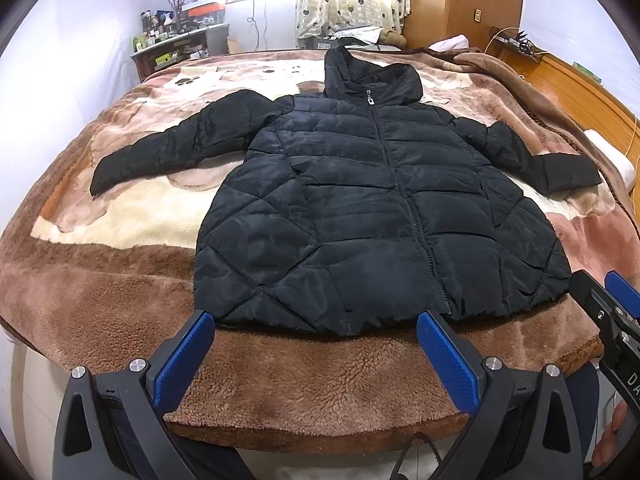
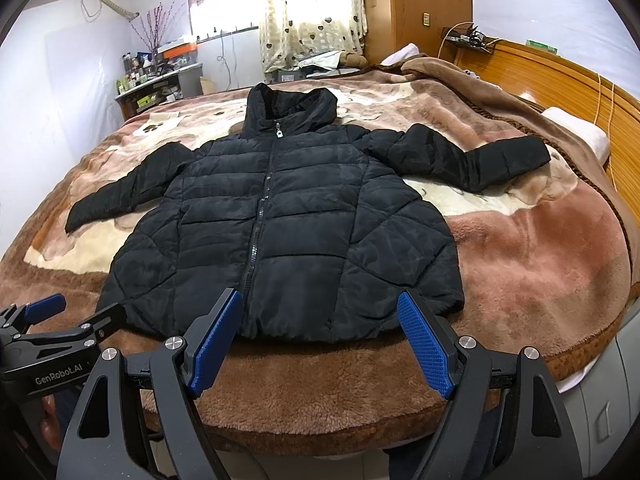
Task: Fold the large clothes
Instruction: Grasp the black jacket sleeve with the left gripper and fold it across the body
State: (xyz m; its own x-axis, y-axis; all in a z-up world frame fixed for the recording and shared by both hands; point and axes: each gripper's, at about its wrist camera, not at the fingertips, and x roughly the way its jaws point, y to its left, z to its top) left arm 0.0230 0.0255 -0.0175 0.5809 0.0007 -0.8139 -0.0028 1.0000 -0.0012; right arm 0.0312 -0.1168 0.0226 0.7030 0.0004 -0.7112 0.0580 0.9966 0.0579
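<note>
Left gripper (image 1: 316,330) and right gripper (image 2: 320,312) both gape wide, gripping nothing, low in frame just short of the jacket's hem. The black jacket (image 1: 360,208) lies flat mid-frame, zipped, sleeves spread, on the blanket (image 1: 120,280).

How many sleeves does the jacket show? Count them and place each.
2. One sleeve lies spread leftward on the blanket; the other sleeve spreads rightward toward the headboard. None hidden.
</note>
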